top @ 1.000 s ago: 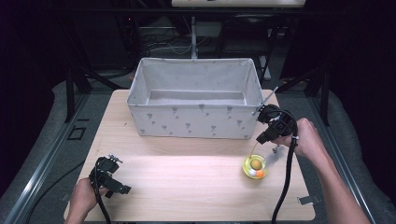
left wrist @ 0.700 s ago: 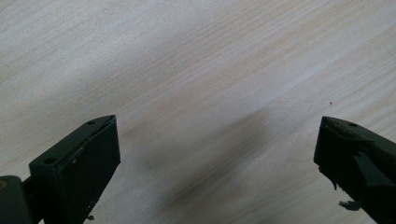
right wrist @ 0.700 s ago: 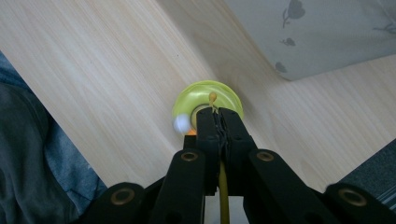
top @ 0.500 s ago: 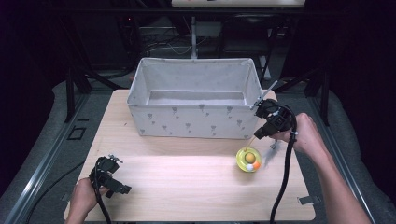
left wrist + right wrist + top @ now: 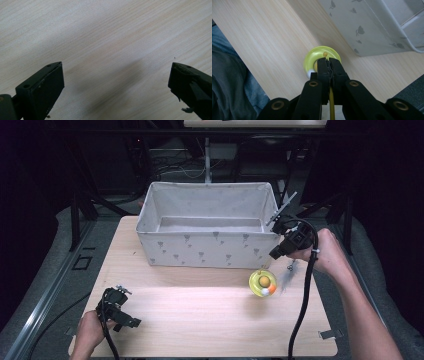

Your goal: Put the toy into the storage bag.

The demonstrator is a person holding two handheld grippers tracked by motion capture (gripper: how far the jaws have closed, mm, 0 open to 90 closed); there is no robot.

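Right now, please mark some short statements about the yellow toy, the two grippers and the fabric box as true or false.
1. The right gripper is shut on the yellow toy. True: its jaws pinch a thin yellow part of it.
2. The left gripper holds a ball. False: its jaws are open over bare table.
3. The yellow toy lies inside the fabric box. False: it is in front of the box, near its right corner.
4. The fabric box looks empty. True, as far as the high view shows.
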